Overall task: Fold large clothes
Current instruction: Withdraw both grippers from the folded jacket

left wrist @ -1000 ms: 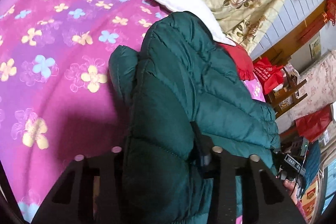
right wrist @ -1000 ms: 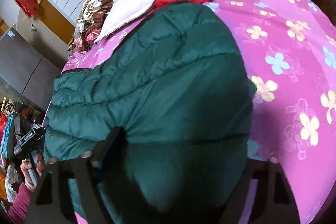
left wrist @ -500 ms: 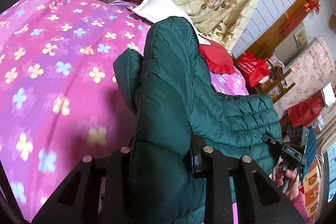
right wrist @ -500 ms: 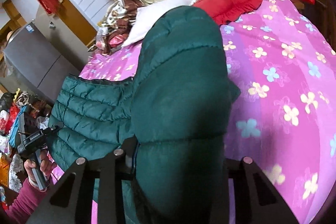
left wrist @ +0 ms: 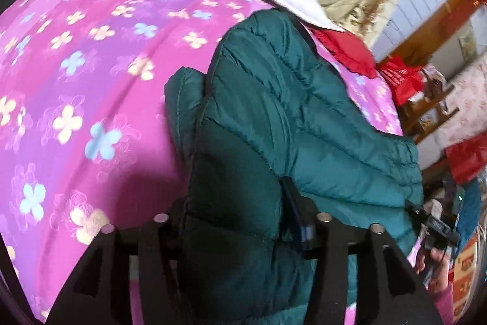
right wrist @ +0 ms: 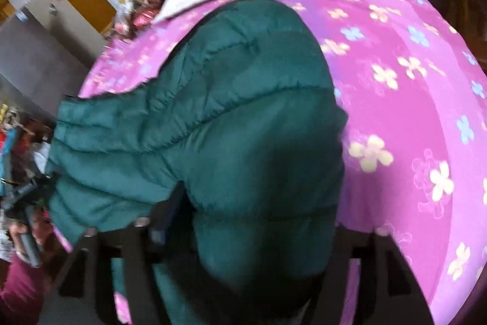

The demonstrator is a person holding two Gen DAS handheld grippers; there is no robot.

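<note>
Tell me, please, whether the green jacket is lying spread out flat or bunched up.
Bunched up. The jacket rises in a puffy mound off the pink sheet, with a thick roll of it between each gripper's fingers in both wrist views.

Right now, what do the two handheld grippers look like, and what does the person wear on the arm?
Both are matte black. The left gripper has flat angular fingers with cut-out slots and small round silver studs on top. The right gripper looks the same, though blurred. A blue part shows on one inner pad. The sleeve is dark pink or magenta.
</note>
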